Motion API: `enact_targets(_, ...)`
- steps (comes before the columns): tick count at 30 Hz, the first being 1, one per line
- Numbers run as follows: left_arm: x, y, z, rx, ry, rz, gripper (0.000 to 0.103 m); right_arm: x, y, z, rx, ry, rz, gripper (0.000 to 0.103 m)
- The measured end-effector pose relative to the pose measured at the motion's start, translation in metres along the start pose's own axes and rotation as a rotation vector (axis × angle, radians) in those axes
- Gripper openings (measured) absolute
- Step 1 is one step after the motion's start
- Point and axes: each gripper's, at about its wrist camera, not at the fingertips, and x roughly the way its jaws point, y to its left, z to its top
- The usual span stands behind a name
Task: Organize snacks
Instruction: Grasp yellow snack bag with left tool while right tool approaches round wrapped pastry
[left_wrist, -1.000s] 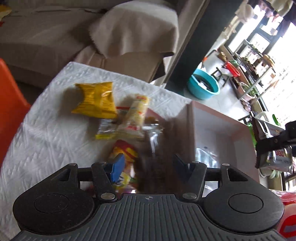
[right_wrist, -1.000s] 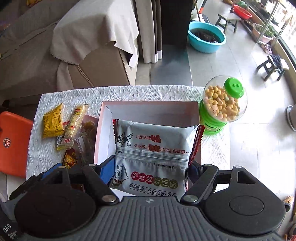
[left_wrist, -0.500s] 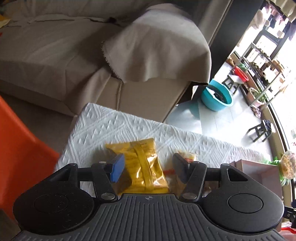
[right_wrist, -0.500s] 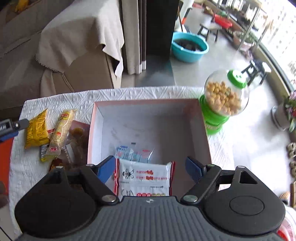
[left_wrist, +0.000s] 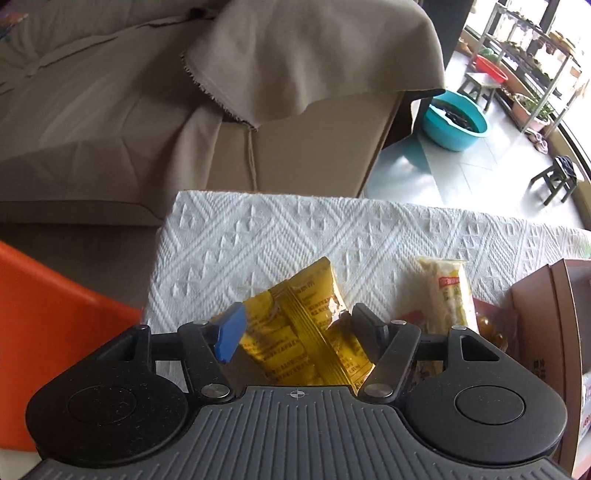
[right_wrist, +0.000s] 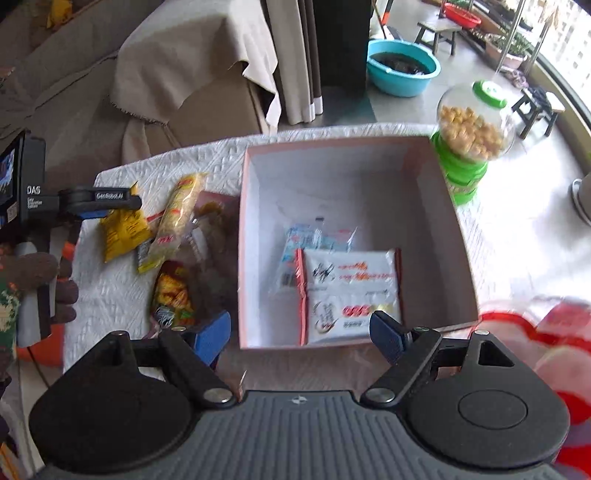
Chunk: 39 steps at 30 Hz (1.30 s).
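A yellow snack packet (left_wrist: 303, 328) lies on the white tablecloth (left_wrist: 280, 236) between the fingers of my left gripper (left_wrist: 295, 332), which is open around it. It also shows in the right wrist view (right_wrist: 123, 230), under the left gripper (right_wrist: 110, 203). Beside it lie a long pale noodle packet (left_wrist: 448, 295) (right_wrist: 177, 218) and a red-yellow packet (right_wrist: 171, 291). The pink box (right_wrist: 454, 236) holds a white-and-red pouch (right_wrist: 351, 291) and a blue-white packet (right_wrist: 301, 240). My right gripper (right_wrist: 301, 332) is open and empty above the box's near edge.
A green-lidded jar of yellow balls (right_wrist: 471, 136) stands right of the box. An orange chair (left_wrist: 44, 314) is left of the table. A covered sofa (left_wrist: 147, 92) is behind. A red-and-white bag (right_wrist: 554, 332) lies at the right.
My right gripper let the white-and-red pouch drop into the box and drew back. My left gripper swung left from the snack pile and came down around the yellow packet.
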Motion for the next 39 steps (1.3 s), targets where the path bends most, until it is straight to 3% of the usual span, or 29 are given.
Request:
enact_targets(5, -0.017, 0.018, -0.029, 0.003, 0.023, -0.028, 0.07, 0.026, 0.019, -0.039, -0.022, 0.129, 0.029, 0.083)
enact_targets(11, -0.045, 0.019, -0.076, 0.012, 0.063, -0.065, 0.066, 0.053, 0.049, -0.069, -0.146, 0.19, 0.086, 0.083)
enact_targets(17, -0.059, 0.027, -0.101, -0.093, 0.07, 0.025, 0.065, 0.082, 0.07, -0.079, -0.279, 0.201, 0.077, 0.083)
enact_targets(23, -0.063, 0.017, -0.117, -0.092, 0.102, 0.073, 0.065, 0.093, 0.073, -0.082, -0.326, 0.173, 0.049, 0.085)
enact_targets(24, -0.064, 0.014, -0.121, -0.087, 0.108, 0.069, 0.065, 0.091, 0.071, -0.082, -0.326, 0.166, 0.049, 0.083)
enact_targets(26, -0.068, 0.003, -0.129, -0.063, 0.113, 0.053, 0.064, 0.087, 0.066, -0.083, -0.337, 0.16, 0.06, 0.066)
enact_targets(28, -0.075, -0.011, -0.138, -0.019, 0.117, 0.035, 0.057, 0.081, 0.054, -0.086, -0.354, 0.156, 0.053, 0.057)
enact_targets(32, -0.09, -0.031, -0.16, 0.014, 0.153, 0.001, 0.042, 0.074, 0.016, -0.092, -0.319, 0.183, 0.038, 0.057)
enact_targets(36, -0.102, -0.05, -0.18, 0.008, 0.187, -0.053, 0.033, 0.067, -0.023, -0.099, -0.237, 0.213, 0.043, 0.058)
enact_targets(39, -0.108, -0.071, -0.191, 0.009, 0.196, -0.143, 0.031, 0.063, -0.04, -0.106, -0.202, 0.226, 0.062, 0.062)
